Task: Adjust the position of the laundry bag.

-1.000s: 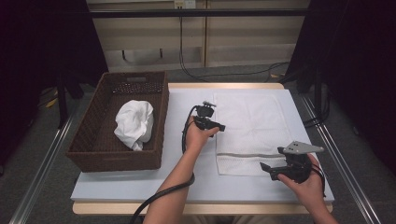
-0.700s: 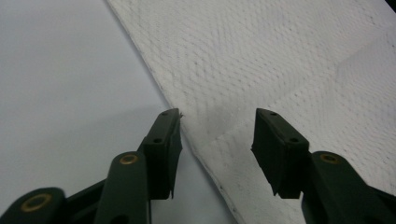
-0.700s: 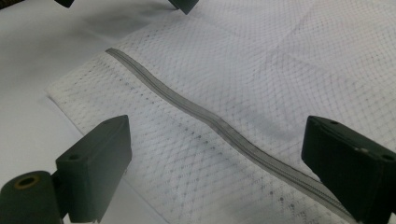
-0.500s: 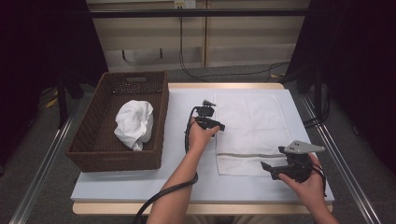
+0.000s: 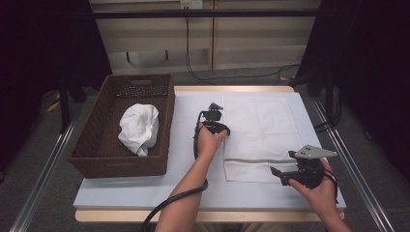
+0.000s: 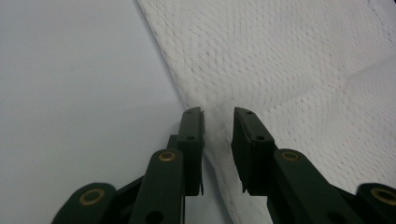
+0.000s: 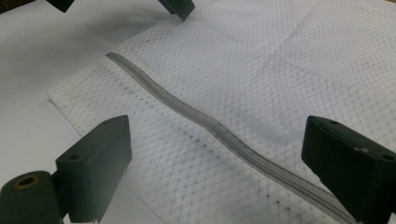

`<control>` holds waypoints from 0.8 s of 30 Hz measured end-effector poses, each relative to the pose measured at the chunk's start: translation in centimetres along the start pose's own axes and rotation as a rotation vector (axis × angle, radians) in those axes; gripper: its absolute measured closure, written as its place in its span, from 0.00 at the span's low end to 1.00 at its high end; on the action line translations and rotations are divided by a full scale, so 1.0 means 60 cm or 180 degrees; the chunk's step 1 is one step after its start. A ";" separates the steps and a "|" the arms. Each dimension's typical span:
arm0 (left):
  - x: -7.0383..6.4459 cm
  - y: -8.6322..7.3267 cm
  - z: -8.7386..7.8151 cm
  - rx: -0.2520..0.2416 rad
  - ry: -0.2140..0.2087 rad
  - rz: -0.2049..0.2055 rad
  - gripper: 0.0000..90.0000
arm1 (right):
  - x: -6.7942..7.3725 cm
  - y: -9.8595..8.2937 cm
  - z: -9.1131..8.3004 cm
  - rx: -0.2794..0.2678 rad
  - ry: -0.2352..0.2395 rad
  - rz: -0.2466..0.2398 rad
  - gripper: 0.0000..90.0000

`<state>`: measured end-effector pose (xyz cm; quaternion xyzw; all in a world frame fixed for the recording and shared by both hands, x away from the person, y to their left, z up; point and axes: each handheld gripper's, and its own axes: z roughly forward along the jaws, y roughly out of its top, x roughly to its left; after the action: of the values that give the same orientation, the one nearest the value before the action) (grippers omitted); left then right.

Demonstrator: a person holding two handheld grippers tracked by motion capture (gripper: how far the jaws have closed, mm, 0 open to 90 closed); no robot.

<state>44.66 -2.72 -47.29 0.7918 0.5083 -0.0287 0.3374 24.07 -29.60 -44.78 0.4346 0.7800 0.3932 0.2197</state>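
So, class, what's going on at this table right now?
A person works at a white mesh laundry bag lying flat on the table. The left claw is at the bag's left edge, jaws slightly apart astride that edge. The right claw hangs open near the bag's zipper at the near end. A crumpled white cloth sits in the wicker basket to the left.

Pale cabinets (image 5: 208,36) behind the table (image 5: 145,198), grey floor (image 5: 34,169) (dim surroundings).
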 end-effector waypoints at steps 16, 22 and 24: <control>0.003 0.001 -0.003 0.0112 -0.0005 -0.0034 1.00 | -0.002 -0.001 -0.002 0.0005 -0.0026 0.0007 0.09; 0.013 0.001 -0.010 0.0158 -0.0034 -0.0174 1.00 | -0.004 -0.001 -0.002 -0.0002 -0.0027 0.0003 0.09; 0.016 0.001 -0.013 0.0171 -0.0082 -0.0230 1.00 | -0.003 -0.001 -0.002 -0.0001 -0.0026 0.0003 0.09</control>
<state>44.94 -1.54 -47.06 0.7813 0.5312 -0.0646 0.3212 24.07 -29.84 -44.77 0.4365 0.7788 0.3916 0.2228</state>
